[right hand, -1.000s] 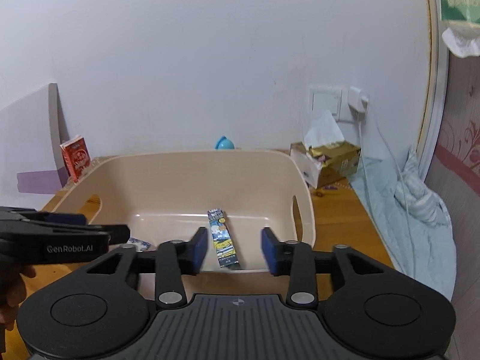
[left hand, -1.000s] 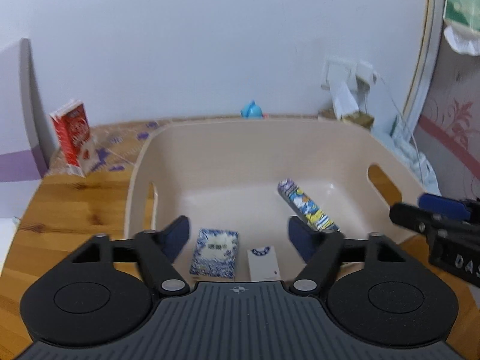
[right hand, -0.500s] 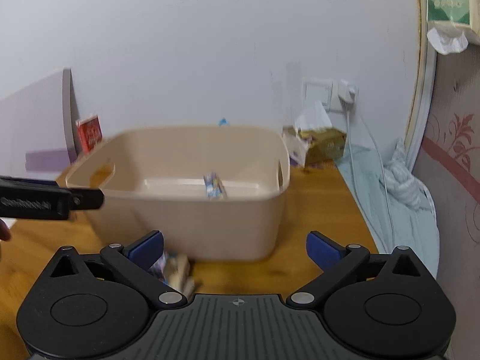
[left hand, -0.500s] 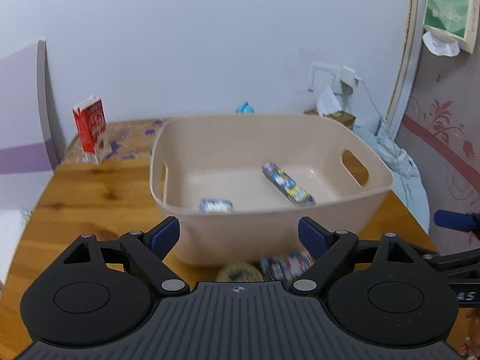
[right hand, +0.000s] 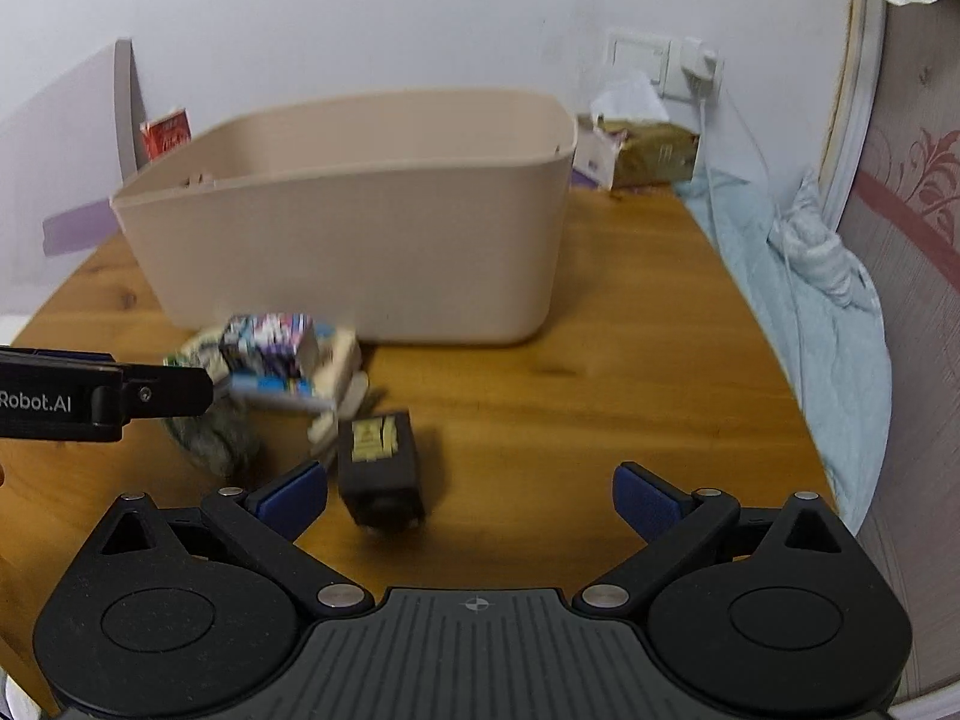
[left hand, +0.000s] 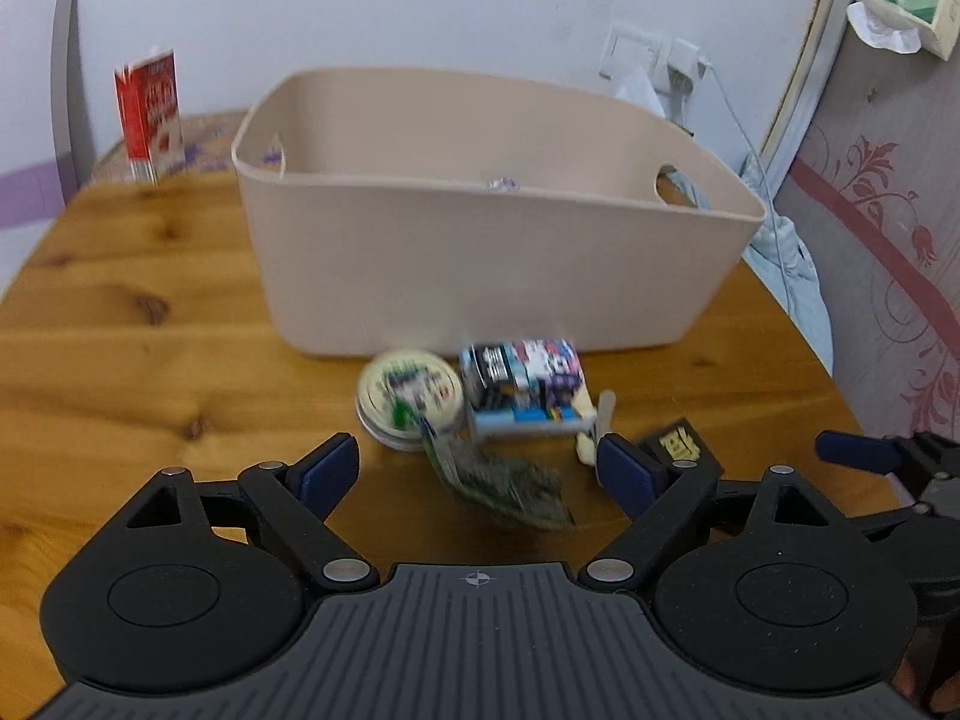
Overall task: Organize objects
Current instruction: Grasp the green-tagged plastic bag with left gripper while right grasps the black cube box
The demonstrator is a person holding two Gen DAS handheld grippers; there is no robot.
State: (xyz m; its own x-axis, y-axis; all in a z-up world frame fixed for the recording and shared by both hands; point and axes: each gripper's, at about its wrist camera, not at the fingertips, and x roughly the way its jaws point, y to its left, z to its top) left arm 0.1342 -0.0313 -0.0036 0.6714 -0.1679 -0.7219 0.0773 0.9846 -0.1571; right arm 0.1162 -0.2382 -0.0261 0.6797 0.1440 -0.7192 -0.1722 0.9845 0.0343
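Note:
A beige plastic bin (left hand: pixel 492 264) stands on the wooden table (left hand: pixel 120 372); it also shows in the right wrist view (right hand: pixel 360 252). In front of it lies a pile: a round tin (left hand: pixel 411 396), a colourful box (left hand: pixel 522 387), a crumpled green packet (left hand: pixel 504 483) and a small black box (right hand: pixel 378 471). My left gripper (left hand: pixel 477 471) is open and empty, just above the green packet. My right gripper (right hand: pixel 471 498) is open and empty, with the black box by its left finger. The bin's contents are hidden by its front wall.
A red carton (left hand: pixel 147 114) stands at the back left by a purple-and-white panel (left hand: pixel 36 138). A tissue box (right hand: pixel 642 147) and wall socket (right hand: pixel 666 69) are at the back right. A pale blue cloth (right hand: pixel 804 294) drapes the table's right edge.
Both grippers have pulled back from over the bin and dropped toward the table, and both have opened wider. The pile in front of the bin has come into view.

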